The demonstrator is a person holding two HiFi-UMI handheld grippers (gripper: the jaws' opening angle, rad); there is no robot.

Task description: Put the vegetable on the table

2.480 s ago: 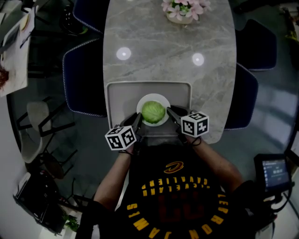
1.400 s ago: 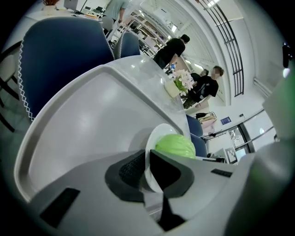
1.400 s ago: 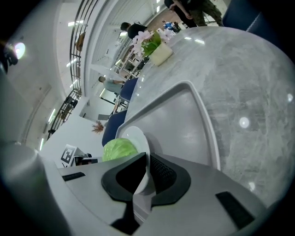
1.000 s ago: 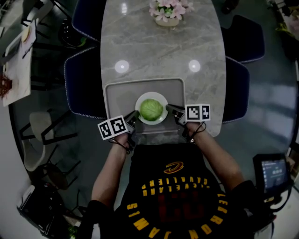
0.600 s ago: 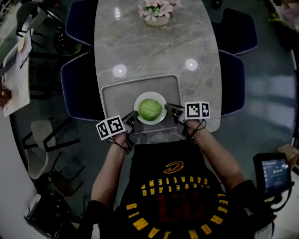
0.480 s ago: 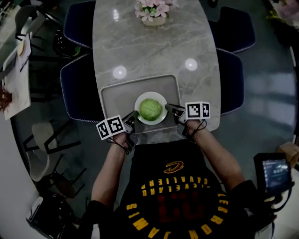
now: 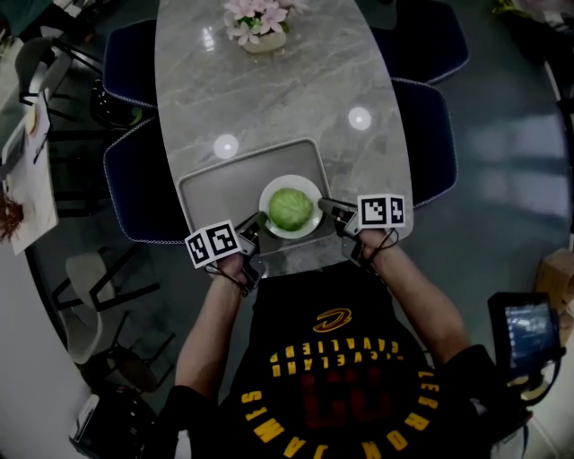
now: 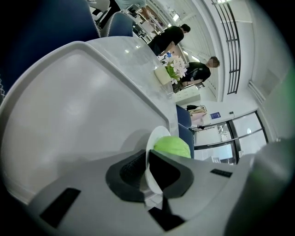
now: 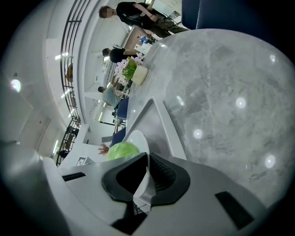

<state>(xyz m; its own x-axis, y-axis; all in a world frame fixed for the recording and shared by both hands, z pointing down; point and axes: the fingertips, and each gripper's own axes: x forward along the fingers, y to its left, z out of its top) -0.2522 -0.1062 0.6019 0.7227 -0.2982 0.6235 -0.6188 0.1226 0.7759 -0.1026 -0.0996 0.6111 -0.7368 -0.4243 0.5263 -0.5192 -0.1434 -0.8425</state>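
Note:
A round green vegetable (image 7: 291,208) lies on a white plate (image 7: 291,180). The plate is over the near right part of a grey tray (image 7: 220,184), which sits on the marble table (image 7: 287,81). My left gripper (image 7: 256,227) is shut on the plate's left rim, and my right gripper (image 7: 328,207) is shut on its right rim. In the left gripper view the plate's edge (image 8: 151,150) runs between the pads (image 8: 133,168) of the left gripper (image 8: 148,170), with the vegetable (image 8: 173,146) behind. In the right gripper view the right gripper (image 9: 146,173) clamps the rim (image 9: 140,140) beside the vegetable (image 9: 122,150).
A pot of pink flowers (image 7: 256,27) stands at the table's far end. Dark blue chairs (image 7: 134,184) (image 7: 432,134) flank the table on both sides. A small screen (image 7: 525,330) sits low at the right. People stand far off in both gripper views.
Both grippers have carried the plate a little to the right across the tray, toward its near right corner. Their hold on the rim is the same.

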